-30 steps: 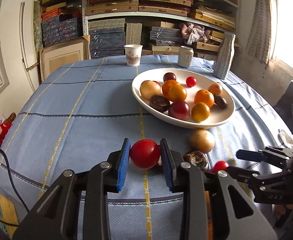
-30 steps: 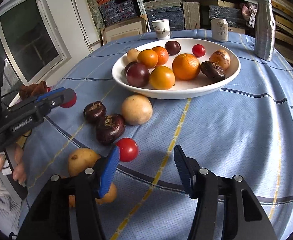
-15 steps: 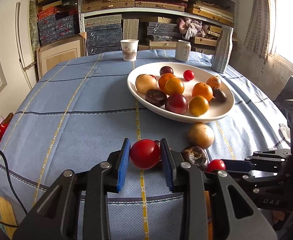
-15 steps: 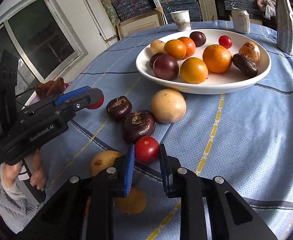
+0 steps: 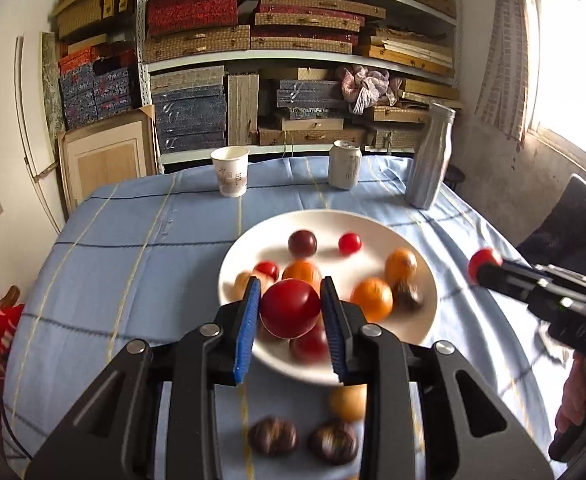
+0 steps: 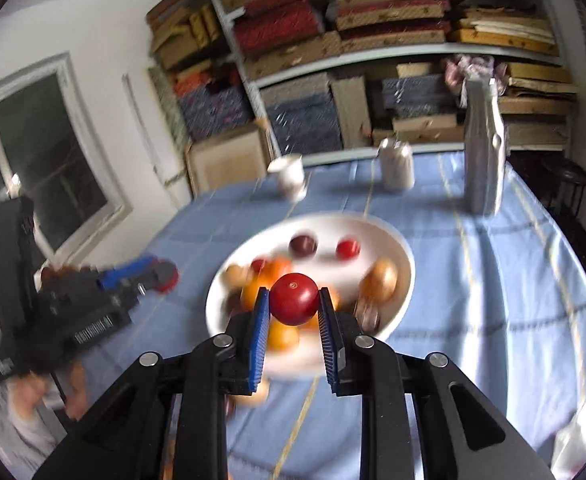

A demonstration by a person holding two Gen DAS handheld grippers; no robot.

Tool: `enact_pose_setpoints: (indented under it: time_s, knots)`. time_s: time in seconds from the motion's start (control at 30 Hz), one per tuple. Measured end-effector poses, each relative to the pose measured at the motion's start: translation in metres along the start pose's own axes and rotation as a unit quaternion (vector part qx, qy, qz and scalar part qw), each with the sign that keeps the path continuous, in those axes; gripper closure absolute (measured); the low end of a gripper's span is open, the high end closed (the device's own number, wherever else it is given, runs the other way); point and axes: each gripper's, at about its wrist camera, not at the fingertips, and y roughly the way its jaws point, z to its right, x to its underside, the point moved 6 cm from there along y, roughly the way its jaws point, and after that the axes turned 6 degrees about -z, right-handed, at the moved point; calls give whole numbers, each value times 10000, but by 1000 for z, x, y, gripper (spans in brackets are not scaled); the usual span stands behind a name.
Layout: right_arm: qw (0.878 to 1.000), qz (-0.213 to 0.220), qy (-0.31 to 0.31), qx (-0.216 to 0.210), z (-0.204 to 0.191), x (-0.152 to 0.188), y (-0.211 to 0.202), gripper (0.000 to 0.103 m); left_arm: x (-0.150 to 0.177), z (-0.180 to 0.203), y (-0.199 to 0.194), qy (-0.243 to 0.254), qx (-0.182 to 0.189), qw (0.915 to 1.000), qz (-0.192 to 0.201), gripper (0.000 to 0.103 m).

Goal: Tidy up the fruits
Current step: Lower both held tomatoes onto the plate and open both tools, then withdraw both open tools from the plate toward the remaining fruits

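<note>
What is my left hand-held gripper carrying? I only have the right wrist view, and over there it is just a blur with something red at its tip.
Observer: The left hand-held gripper is shut on a red fruit, one blue pad pressing on each side, and it is held over the near part of the white plate.
Operator: Which fruits are on the cloth on my side of the plate? My own fingers block that patch.
Observer: Three lie on the blue tablecloth just short of the plate: a tan fruit, a dark brown fruit and a second dark fruit beside it.
</note>
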Motion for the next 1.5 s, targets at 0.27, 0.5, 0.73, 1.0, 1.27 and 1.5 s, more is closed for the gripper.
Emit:
enact_pose_setpoints:
  time_s: [0.27, 0.5, 0.73, 1.0, 1.27, 1.5]
  knots:
    - [9992, -398, 46, 35, -2, -9, 79, 79, 6, -23, 72, -418, 113, 9977, -516, 73]
    - [9979, -643, -86, 89, -7, -4, 130, 76, 16, -30, 96, -421, 165, 9962, -749, 67]
    - [9997, -224, 18, -88, -6, -14, 97, 67, 11, -29, 70, -422, 63, 9982, -415, 33]
    - [9961, 781, -275, -315, -33, 11, -9, 29, 25, -37, 10, -402, -346, 9985, 107, 15]
    - [9988, 280, -381, 112, -17, 68, 0, 24, 93, -52, 2, -360, -812, 9955, -317, 15]
    - [9987, 337, -341, 151, -16, 68, 0, 17, 111, -50, 12, -282, -692, 9955, -578, 14]
